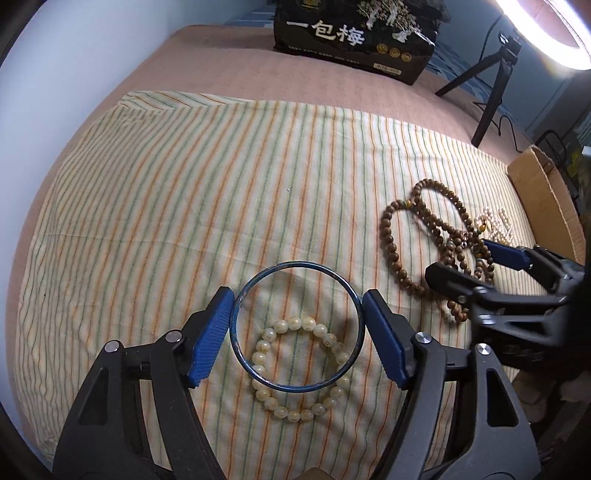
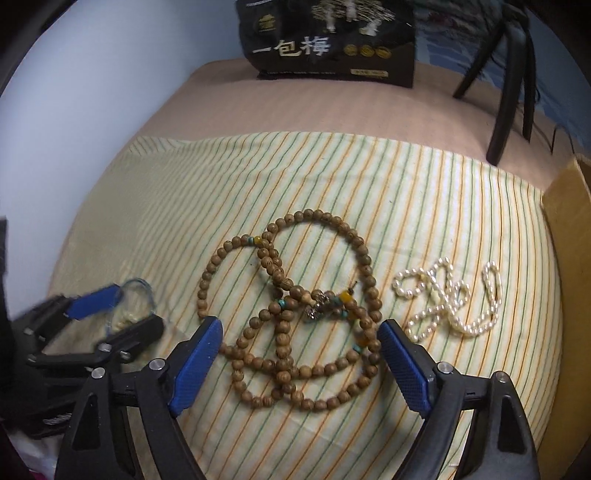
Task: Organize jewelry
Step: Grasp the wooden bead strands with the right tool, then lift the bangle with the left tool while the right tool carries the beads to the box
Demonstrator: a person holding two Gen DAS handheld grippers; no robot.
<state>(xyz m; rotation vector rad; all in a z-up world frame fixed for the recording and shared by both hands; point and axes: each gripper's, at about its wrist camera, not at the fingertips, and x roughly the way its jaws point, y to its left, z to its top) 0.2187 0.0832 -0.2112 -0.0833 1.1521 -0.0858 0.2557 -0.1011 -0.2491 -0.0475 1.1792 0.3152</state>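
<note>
My left gripper [image 1: 297, 306] is shut on a thin blue bangle [image 1: 295, 264], one blue pad against each side of the ring, and holds it just above a cream bead bracelet [image 1: 291, 415] on the striped cloth [image 1: 184, 184]. To the right, a long wooden bead necklace [image 2: 364, 254] lies in tangled loops. My right gripper [image 2: 299, 332] stands open low over it, with several loops between its pads. In the left wrist view the right gripper [image 1: 461, 258] reaches over the wooden bead necklace [image 1: 391, 236]. A pearl necklace [image 2: 443, 295] lies further right.
A cardboard box [image 2: 569, 229] borders the cloth on the right. A black printed bag [image 2: 325, 44] stands at the far edge of the pink bedspread, with a black tripod [image 2: 506, 103] beside it. A ring light [image 1: 546, 29] glows at the top right.
</note>
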